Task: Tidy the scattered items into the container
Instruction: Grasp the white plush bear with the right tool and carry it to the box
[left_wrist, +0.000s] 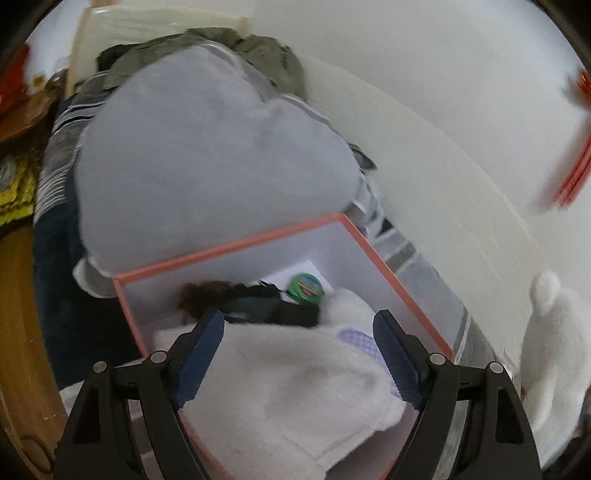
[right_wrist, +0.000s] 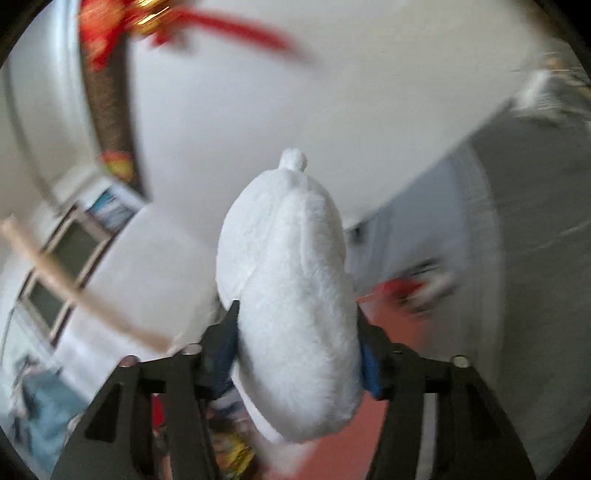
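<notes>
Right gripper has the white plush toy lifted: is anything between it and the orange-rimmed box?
Nothing solid shows between the white plush toy and the orange-rimmed box. But the left gripper hangs open over the box, and a white fluffy item already fills the near half, leaving the far end freer.

1. Left gripper (left_wrist: 297, 354): two black fingers, each a flat, angular plastic arm with cut-out slots.
2. Pads (left_wrist: 199, 360) on the inner faces: dark blue, finely ribbed, saw-toothed along the edge.
3. Round silver pivot pins (left_wrist: 158, 356) sit on the finger linkages, two on each side.
4. Right gripper (right_wrist: 297, 345): same black slotted frame, with silver pins (right_wrist: 459, 361) at the joints.
5. Its pads (right_wrist: 370, 373) are blue, the right one the brighter; blur hides the ribbing.
</notes>
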